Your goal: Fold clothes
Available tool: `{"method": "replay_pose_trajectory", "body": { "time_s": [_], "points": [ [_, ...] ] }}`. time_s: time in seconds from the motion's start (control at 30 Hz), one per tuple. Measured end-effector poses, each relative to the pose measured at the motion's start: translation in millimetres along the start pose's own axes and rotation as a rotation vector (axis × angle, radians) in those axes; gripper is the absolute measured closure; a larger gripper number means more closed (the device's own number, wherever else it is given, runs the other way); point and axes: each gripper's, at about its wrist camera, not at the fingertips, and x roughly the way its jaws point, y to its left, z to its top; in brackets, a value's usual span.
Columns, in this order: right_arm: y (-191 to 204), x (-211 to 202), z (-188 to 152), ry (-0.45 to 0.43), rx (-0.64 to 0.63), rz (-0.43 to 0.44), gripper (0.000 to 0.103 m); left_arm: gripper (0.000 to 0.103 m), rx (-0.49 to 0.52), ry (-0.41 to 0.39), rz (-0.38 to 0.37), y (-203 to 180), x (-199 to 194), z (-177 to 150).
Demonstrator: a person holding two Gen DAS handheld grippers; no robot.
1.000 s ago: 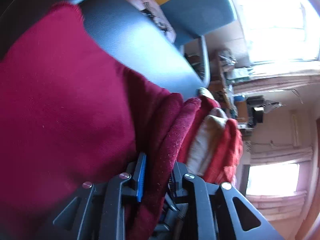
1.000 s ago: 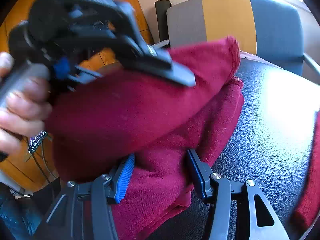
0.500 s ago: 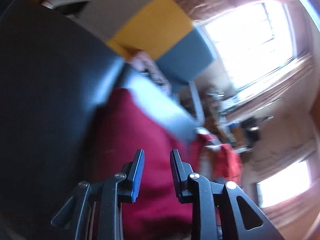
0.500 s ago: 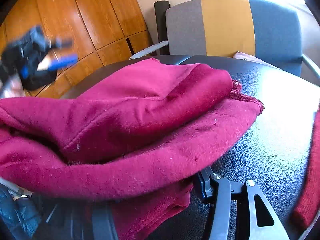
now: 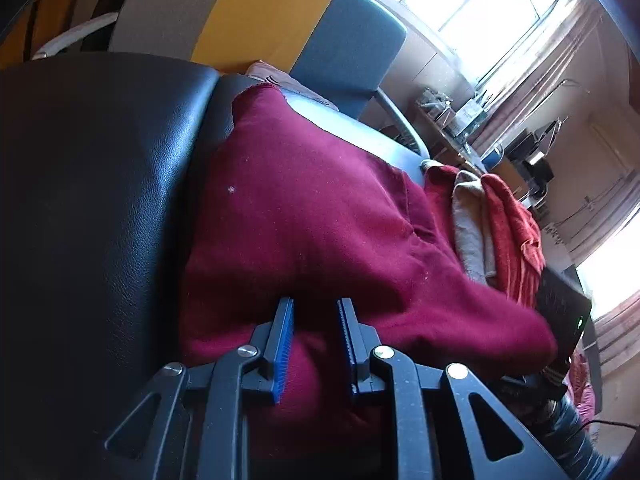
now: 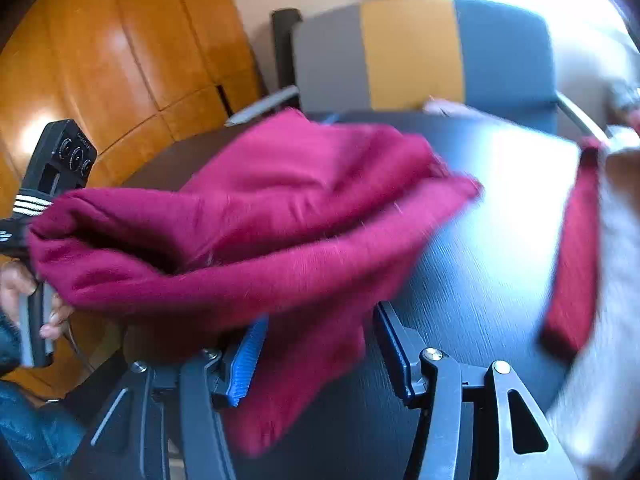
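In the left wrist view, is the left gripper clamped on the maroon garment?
No. The left gripper is open, its blue-padded jaws standing apart with a clear gap, and the maroon garment lies on the black seat beyond them.

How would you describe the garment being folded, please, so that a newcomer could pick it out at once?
Find the black leather surface in front of the grey, yellow and blue chair back. The maroon garment lies bunched on it. Unlike the red-and-beige pile beside it, it is one plain colour.
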Motion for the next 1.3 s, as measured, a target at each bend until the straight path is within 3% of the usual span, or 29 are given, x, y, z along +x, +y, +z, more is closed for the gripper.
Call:
{"method": "replay_pose_trajectory", "body": {
  "time_s": [0.1,0.27,0.37,0.43,0.53,0.7,0.93,1.0,1.1,1.13,1.2,1.3],
  "points": [
    [-15.3,-23.3,-8.5,-0.019,0.097,0.025,0.038,0.082,0.000,0.009,-0.010,0.7,0.7,-0.9],
    [-31.2,-67.3,4.4,-0.138,0.230,0.055,0.013,0.082,-0.008,0.010,-0.020,1.9,2.6,0.6],
    [-30.0,-71.6,21.9,-0.202,0.261,0.179,0.011,0.082,-0.011,0.014,-0.026,0.7,4.8,0.5],
    [-27.2,-62.2,36.1,-0.219,0.298,0.268,0.002,0.082,-0.012,0.016,-0.031,1.2,5.0,0.7],
    [-22.2,-45.2,49.8,-0.224,0.339,0.410,0.001,0.082,-0.009,0.016,-0.036,2.5,4.9,0.7],
    [-29.5,-13.7,60.3,-0.174,0.406,0.318,0.001,0.082,0.009,0.013,-0.041,3.3,3.3,0.4],
    [-40.6,30.7,74.3,-0.101,0.498,0.171,0.037,0.081,0.063,-0.003,-0.050,1.0,1.0,-1.5],
    [-37.7,45.1,81.0,-0.055,0.474,0.116,0.044,0.081,0.063,-0.008,-0.069,3.3,0.1,-1.3],
    [-31.2,57.1,91.2,-0.010,0.417,0.038,0.067,0.081,0.061,-0.015,-0.098,8.2,-1.9,-2.0],
    [-27.2,58.6,95.5,0.000,0.385,0.001,0.081,0.081,0.060,-0.016,-0.109,9.5,-3.3,-2.3],
    [-13.6,54.0,108.4,-0.002,0.310,-0.041,0.087,0.081,0.050,-0.038,-0.127,10.4,-9.9,-2.9],
    [8.4,28.2,128.0,-0.076,0.197,-0.042,0.088,0.077,0.054,-0.071,-0.186,6.1,-19.5,-5.4]
  ]
}}
